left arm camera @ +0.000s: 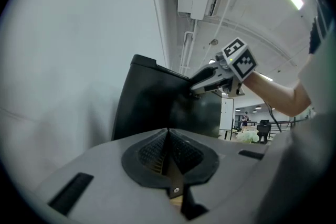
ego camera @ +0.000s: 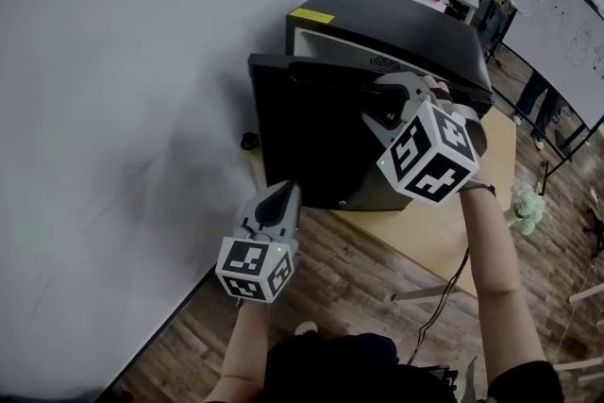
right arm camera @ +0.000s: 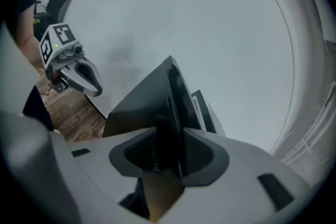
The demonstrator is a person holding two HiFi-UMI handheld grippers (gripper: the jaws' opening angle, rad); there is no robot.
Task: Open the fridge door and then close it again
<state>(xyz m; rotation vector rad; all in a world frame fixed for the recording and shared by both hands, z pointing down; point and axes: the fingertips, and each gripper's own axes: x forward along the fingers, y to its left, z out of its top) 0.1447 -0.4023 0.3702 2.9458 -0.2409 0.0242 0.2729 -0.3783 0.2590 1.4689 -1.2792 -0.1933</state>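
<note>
Between the jaws of the right gripper (right arm camera: 169, 150), the edge of the fridge door (right arm camera: 149, 107) is only a dark blur, and below the jaws that gripper's own body covers the door. Beyond those jaws the door hides nearly all the inside of the fridge (ego camera: 396, 24). Ahead of the closed jaws of the left gripper (left arm camera: 167, 150), the door's foot is cut off by that gripper's body. A small dark thing (ego camera: 249, 141) on the floor beyond them is too small to name. So is the writing on the whiteboard (ego camera: 571, 24), far right of the right jaws.
</note>
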